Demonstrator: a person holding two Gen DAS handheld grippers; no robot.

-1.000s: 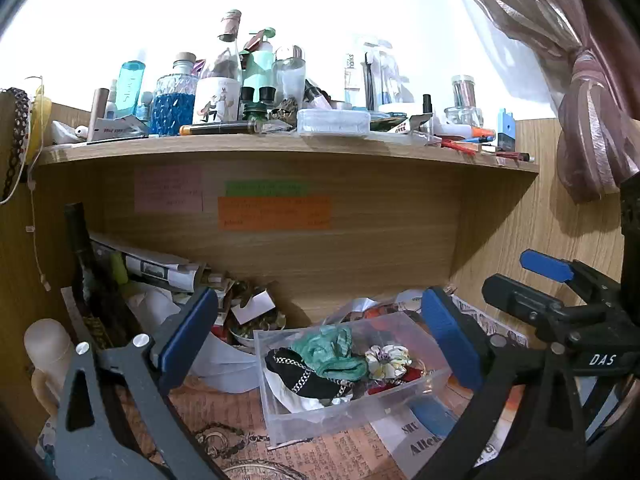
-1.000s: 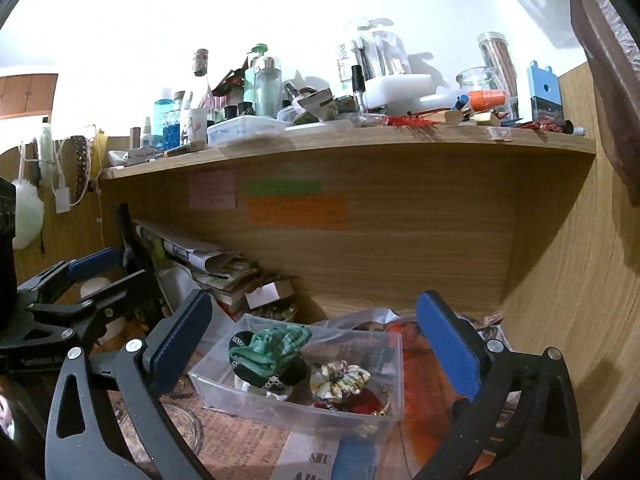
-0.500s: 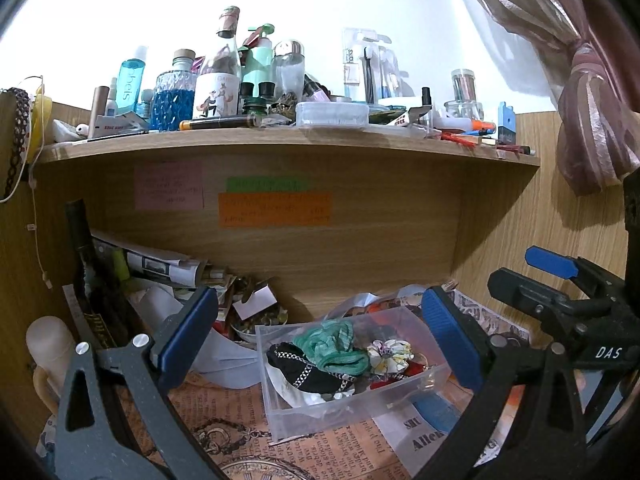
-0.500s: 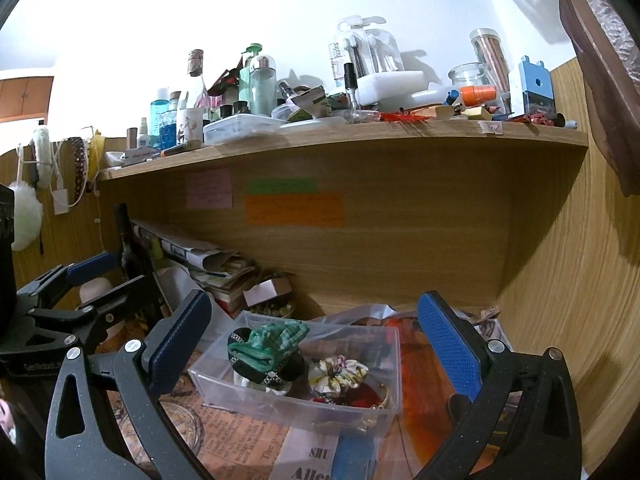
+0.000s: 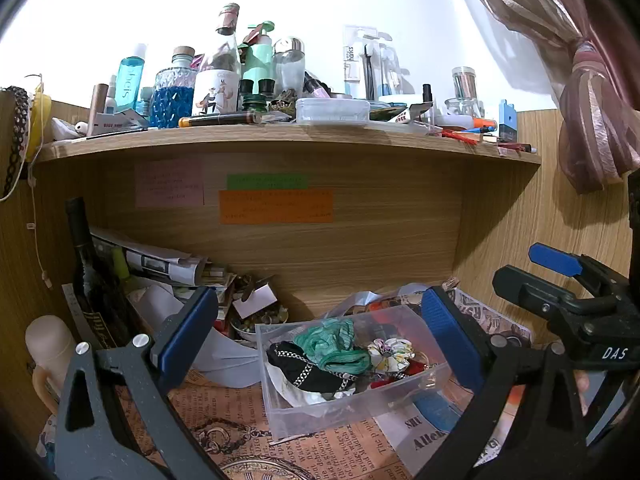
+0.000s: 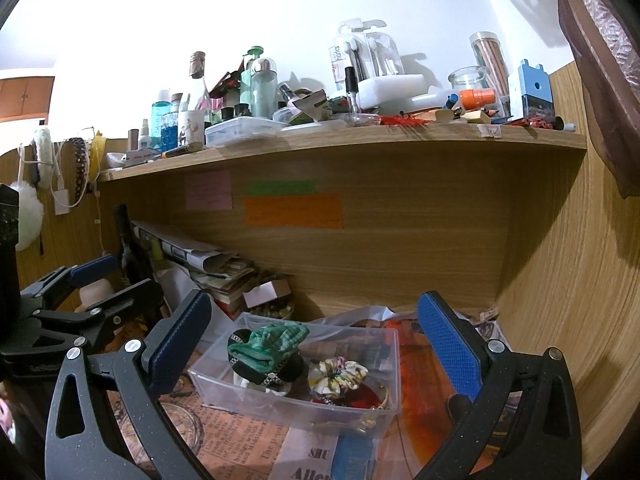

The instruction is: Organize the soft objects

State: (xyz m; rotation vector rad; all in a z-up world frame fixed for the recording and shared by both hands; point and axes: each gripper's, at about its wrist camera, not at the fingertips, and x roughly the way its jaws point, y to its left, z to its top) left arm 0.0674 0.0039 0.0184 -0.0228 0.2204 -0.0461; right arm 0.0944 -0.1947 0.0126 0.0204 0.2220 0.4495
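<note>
A clear plastic box (image 5: 276, 402) (image 6: 394, 360) stands on the desk under the shelf. In it lie a green scrunchie (image 5: 332, 346) (image 6: 276, 340), a black chained one (image 5: 304, 372), a floral one (image 5: 390, 354) (image 6: 340, 372) and something red. My left gripper (image 5: 320, 336) is open and empty, held back from the box. My right gripper (image 6: 316, 344) is open and empty too, also short of the box. Each gripper shows at the side of the other's view: the right one (image 5: 560, 280), the left one (image 6: 80, 292).
A wooden shelf (image 5: 280, 136) crowded with bottles and jars hangs above. A dark bottle (image 5: 86, 264), rolled papers (image 5: 160, 260) and a small bowl (image 5: 260, 320) stand left of the box. Wooden walls close in the back and the right side. Printed paper (image 5: 224, 412) covers the desk.
Both grippers have pulled back and risen slightly, so the box sits a little lower and farther in both views. Nothing was picked up or let go.
</note>
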